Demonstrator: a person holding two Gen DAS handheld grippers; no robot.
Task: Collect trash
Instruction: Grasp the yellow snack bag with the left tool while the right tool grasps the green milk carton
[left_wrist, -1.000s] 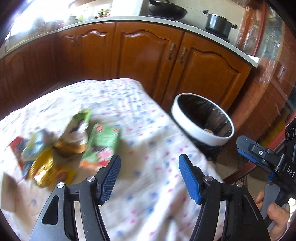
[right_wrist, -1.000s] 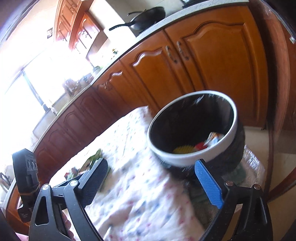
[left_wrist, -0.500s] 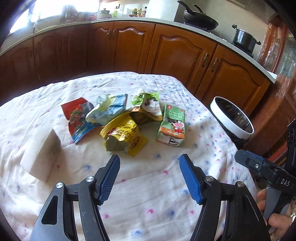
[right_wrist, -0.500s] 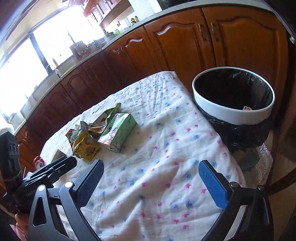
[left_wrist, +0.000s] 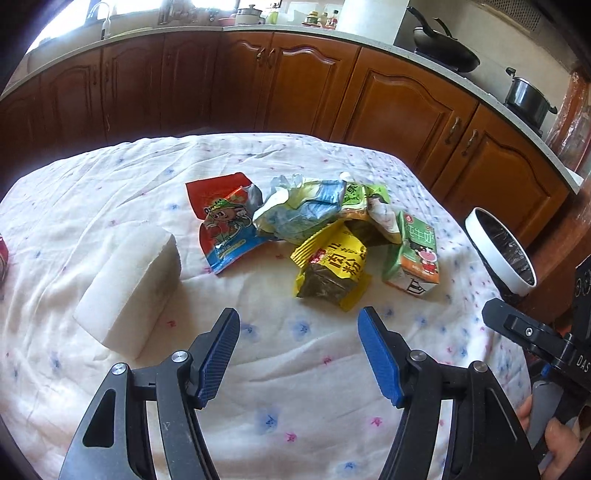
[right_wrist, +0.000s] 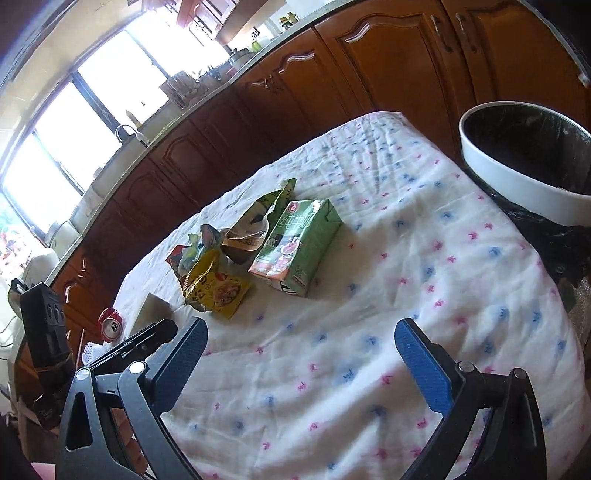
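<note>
Trash lies in a loose heap near the middle of my table's flowered cloth (left_wrist: 110, 192) — a red snack bag (left_wrist: 221, 221), a crumpled blue-and-white wrapper (left_wrist: 299, 210), a green pouch (left_wrist: 369, 206), a yellow packet (left_wrist: 332, 269) and a green drink carton (left_wrist: 415, 254). The carton lies flat on its side at the right end of the heap, touching the green pouch; the yellow packet sits nearest me, overlapping the wrappers behind it. Left of the heap and apart from it is a white block of tissue (left_wrist: 129, 288), and a red can (right_wrist: 110, 324) stands at the far left edge of the cloth.

My left gripper (left_wrist: 297, 354) hovers above bare cloth just short of the yellow packet, its blue pads spread wide with nothing between them. My right gripper (right_wrist: 301, 360) is likewise spread and holds nothing, over the cloth on the near side of the carton (right_wrist: 295, 243).

Off the table's right edge stands the bin (right_wrist: 517, 184) — white rim, black liner — well apart from the heap. Wooden cabinets (left_wrist: 399, 107) run behind.
</note>
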